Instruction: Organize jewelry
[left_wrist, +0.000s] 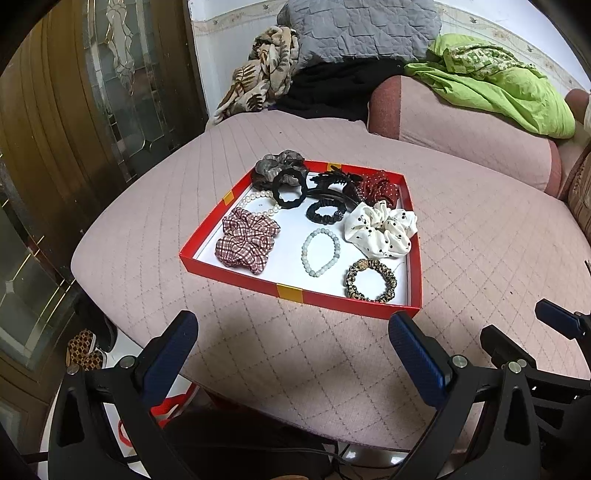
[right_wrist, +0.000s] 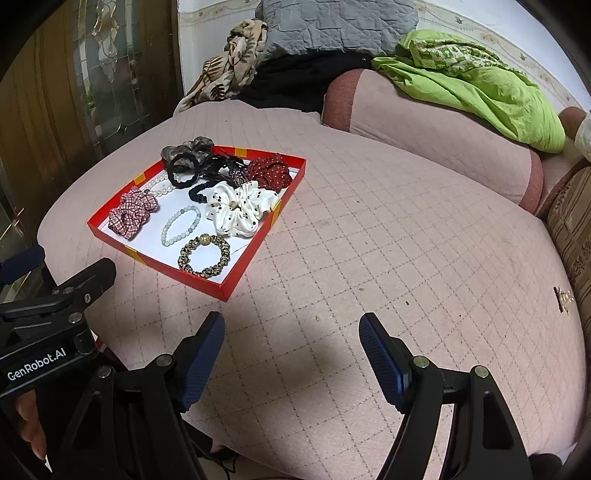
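Note:
A shallow red box (left_wrist: 288, 291) (right_wrist: 255, 251) with a white floor sits on the pink quilted cushion. In it lie a plaid scrunchie (left_wrist: 245, 240), a pale bead bracelet (left_wrist: 320, 252) (right_wrist: 181, 225), a leopard scrunchie (left_wrist: 371, 280) (right_wrist: 204, 255), a white dotted scrunchie (left_wrist: 380, 229) (right_wrist: 236, 210), a red dotted scrunchie (left_wrist: 380, 186), a pearl bracelet (left_wrist: 255, 201), black hair ties (left_wrist: 290, 188) and a black claw clip (left_wrist: 332, 181). My left gripper (left_wrist: 293, 354) is open and empty, just short of the box's near edge. My right gripper (right_wrist: 291, 354) is open and empty, to the right of the box.
The pink cushion (right_wrist: 369, 229) stretches right of the box. A bolster (left_wrist: 461, 129) with green cloth (left_wrist: 491, 85) and a pile of fabrics (left_wrist: 332, 55) lie behind. A wooden glass door (left_wrist: 74, 110) stands left. Slippers (left_wrist: 83, 350) lie on the floor.

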